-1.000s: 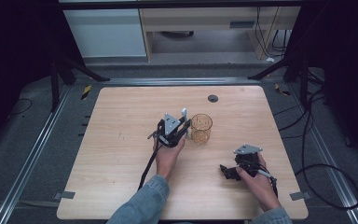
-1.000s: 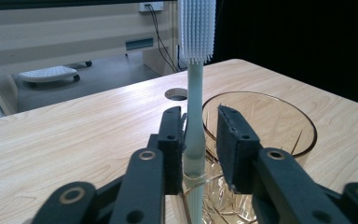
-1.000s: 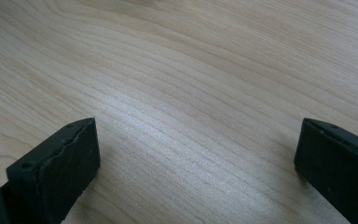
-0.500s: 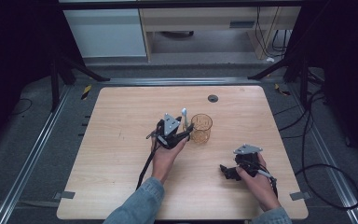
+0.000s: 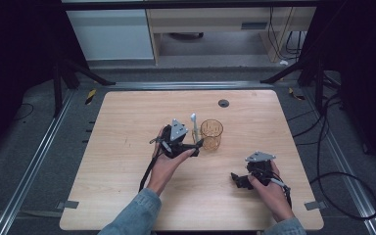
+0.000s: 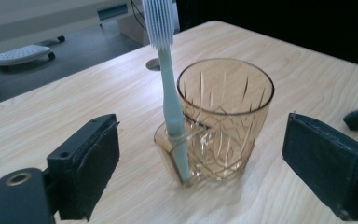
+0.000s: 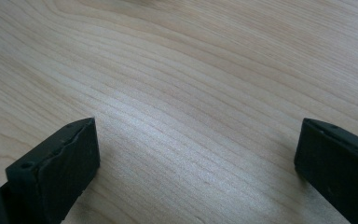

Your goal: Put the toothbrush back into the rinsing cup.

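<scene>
The left gripper (image 5: 196, 145) is held near the table's (image 5: 127, 196) middle, and its jaws have just been opening. The toothbrush (image 5: 194, 128) is seen upright just ahead of those jaws, released, against the near side of the amber cup (image 5: 211, 134). The cup is found just beyond the jaws, a little to their right. The right gripper (image 5: 236, 180) is rested low on the table, well apart, its jaws pointed left with bare wood before them.
</scene>
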Demonstrator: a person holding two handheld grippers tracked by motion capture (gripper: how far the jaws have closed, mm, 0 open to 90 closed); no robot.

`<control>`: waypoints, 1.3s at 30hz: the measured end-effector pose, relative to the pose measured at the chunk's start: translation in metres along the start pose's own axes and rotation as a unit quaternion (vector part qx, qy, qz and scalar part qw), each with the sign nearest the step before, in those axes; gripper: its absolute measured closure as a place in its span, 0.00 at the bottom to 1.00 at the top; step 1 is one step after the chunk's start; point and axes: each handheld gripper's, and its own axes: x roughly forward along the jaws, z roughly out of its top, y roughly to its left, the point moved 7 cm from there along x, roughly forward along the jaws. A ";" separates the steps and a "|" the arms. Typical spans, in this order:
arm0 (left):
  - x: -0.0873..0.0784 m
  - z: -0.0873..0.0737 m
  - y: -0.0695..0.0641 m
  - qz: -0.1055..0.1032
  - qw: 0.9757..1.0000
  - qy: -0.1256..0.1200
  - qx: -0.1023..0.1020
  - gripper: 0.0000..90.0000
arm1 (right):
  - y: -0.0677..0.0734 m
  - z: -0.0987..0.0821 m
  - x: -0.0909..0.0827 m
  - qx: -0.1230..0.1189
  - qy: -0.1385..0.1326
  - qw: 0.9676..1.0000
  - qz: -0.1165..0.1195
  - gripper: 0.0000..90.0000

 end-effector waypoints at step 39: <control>-0.091 -0.105 0.090 0.056 0.980 0.192 0.011 0.08 | 0.002 0.001 0.001 0.016 -0.001 1.000 -0.015 0.00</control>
